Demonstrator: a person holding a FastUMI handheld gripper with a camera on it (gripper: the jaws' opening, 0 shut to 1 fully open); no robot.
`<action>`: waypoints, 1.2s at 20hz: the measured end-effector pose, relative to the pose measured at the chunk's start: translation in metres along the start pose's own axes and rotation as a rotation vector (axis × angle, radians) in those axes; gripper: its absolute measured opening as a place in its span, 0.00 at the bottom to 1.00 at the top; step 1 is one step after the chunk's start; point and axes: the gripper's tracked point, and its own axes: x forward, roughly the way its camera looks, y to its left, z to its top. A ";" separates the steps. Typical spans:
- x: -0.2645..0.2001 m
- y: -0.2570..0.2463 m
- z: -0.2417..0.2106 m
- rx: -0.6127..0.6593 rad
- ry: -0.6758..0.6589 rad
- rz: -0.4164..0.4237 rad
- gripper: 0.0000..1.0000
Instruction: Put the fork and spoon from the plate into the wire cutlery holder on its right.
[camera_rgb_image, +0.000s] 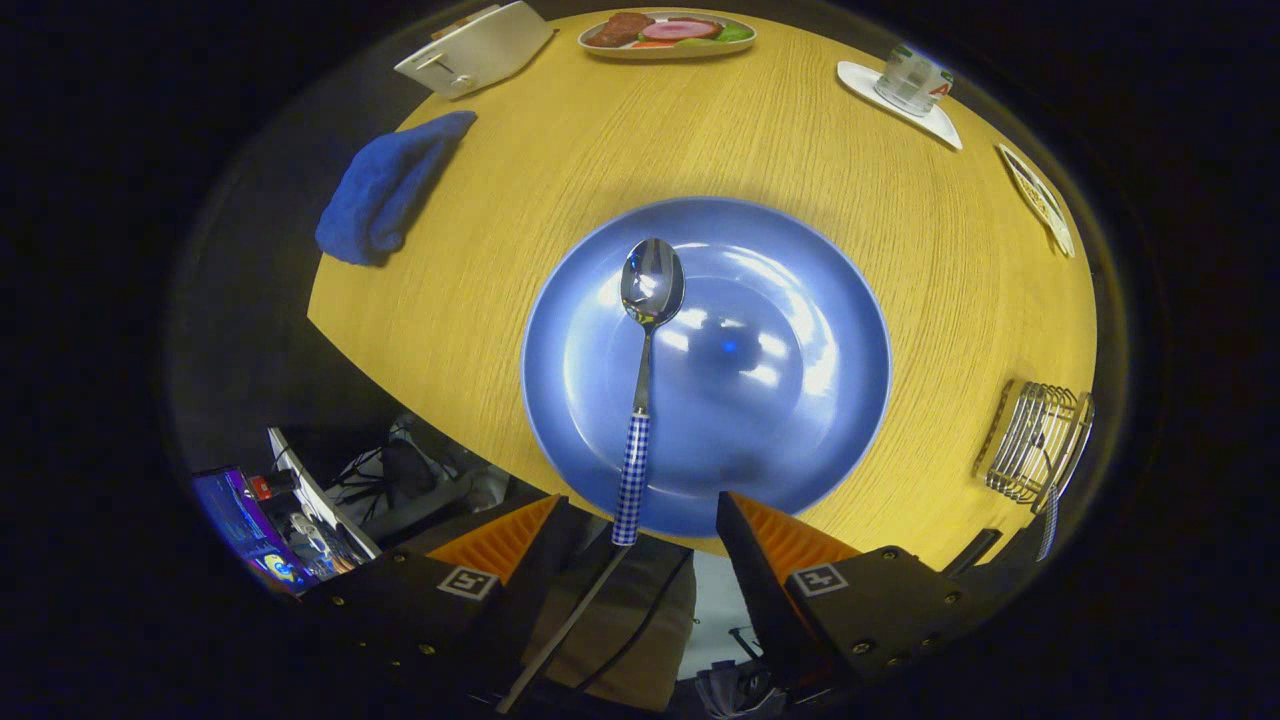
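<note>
A silver spoon (650, 300) with a blue-and-white checked handle lies across the blue plate (830, 330), its bowl towards the far side. The end of its handle juts over the plate's near rim. My gripper (640, 500) hovers above that near rim, open, and the handle end lies in the wide gap between the fingers, closer to the left one, with neither finger touching it. The wire cutlery holder (1035, 440) stands on the table to the right of the plate. A checked handle (1048, 520) like the spoon's sticks out of it on the near side; its head is hidden.
On the round wooden table (500, 300) a blue cloth (385, 190) lies far left. Beyond the plate are a white toaster (475, 50), a plate of food (667, 33) and a glass on a white coaster (912, 80). A small dish (1040, 200) sits far right. Cables lie below the table's near-left edge.
</note>
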 end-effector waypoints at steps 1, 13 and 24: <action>0.006 -0.001 0.000 0.001 0.010 -0.011 0.87; 0.040 -0.003 0.008 0.058 0.043 0.052 0.29; 0.026 -0.024 0.008 -0.047 0.050 0.020 0.04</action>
